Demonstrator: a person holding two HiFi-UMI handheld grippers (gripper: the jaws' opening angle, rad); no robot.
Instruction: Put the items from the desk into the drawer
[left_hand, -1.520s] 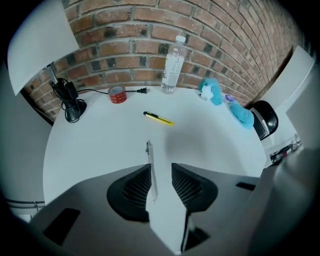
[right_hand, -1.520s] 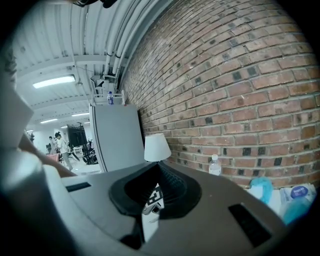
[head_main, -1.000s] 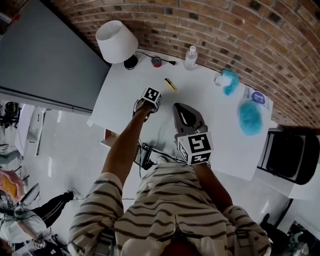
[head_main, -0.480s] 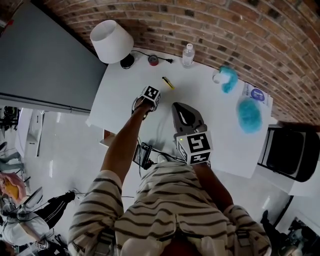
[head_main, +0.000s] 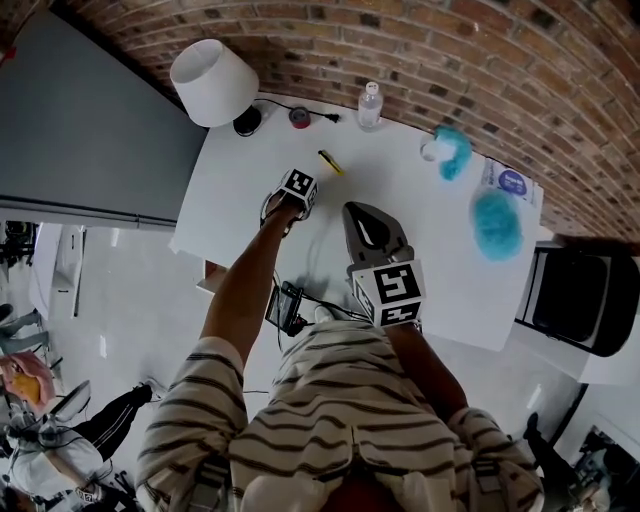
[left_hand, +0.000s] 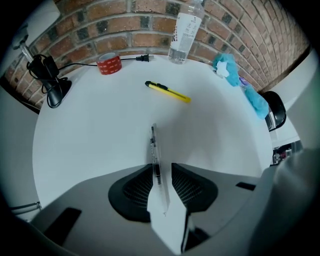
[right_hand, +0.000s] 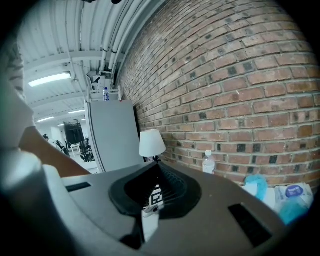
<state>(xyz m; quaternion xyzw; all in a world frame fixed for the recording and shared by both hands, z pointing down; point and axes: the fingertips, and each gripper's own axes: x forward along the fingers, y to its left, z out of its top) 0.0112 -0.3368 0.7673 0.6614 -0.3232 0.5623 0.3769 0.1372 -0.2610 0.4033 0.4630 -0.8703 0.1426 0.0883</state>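
Note:
A clear pen (left_hand: 154, 150) lies lengthwise between the jaws of my left gripper (left_hand: 162, 167), close against the left pad. The gap is wider than the pen, so the gripper is open. In the head view my left gripper (head_main: 299, 190) rests low over the white desk (head_main: 240, 190), and the pen is hidden under it. A yellow pen (head_main: 331, 163) (left_hand: 168, 91) lies ahead of it. My right gripper (head_main: 356, 216) (right_hand: 157, 167) hovers mid-desk, shut and holding nothing, pointing toward the wall.
Along the brick wall stand a white lamp (head_main: 211, 83), red tape (head_main: 299, 118) (left_hand: 109, 63) and a water bottle (head_main: 369, 105) (left_hand: 183, 32). Teal fluffy items (head_main: 497, 224) (head_main: 452, 152) and a wipes pack (head_main: 510, 185) lie right. A black chair (head_main: 575, 305) stands beyond the right edge.
The head camera has shifted a little, so the desk items sit slightly higher and further left. Both grippers stay where they were.

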